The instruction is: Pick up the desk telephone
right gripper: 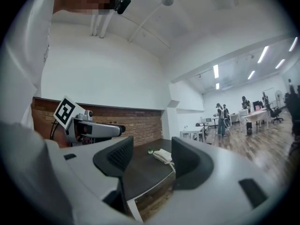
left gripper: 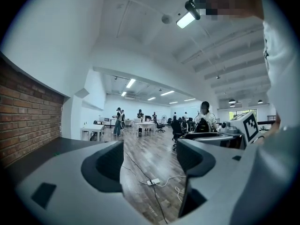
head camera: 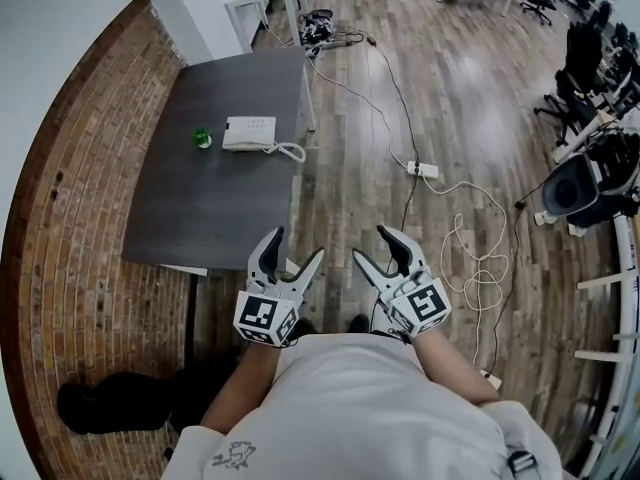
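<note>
The white desk telephone (head camera: 250, 133) lies on the far part of a dark table (head camera: 220, 208), its coiled cord trailing off the right edge. In the right gripper view the telephone (right gripper: 162, 154) shows small and distant between the jaws. Both grippers are held close to the person's body, well short of the telephone. My left gripper (head camera: 297, 245) is open with nothing between its jaws and hangs over the table's near right corner. My right gripper (head camera: 371, 243) is open and empty over the wooden floor. The left gripper (left gripper: 150, 161) looks out across the room.
A small green object (head camera: 202, 139) sits just left of the telephone. A brick wall (head camera: 70, 228) borders the table's left side. A power strip (head camera: 422, 169) and loose cables (head camera: 480, 268) lie on the floor to the right. Office chairs (head camera: 585, 53) and desks stand farther off.
</note>
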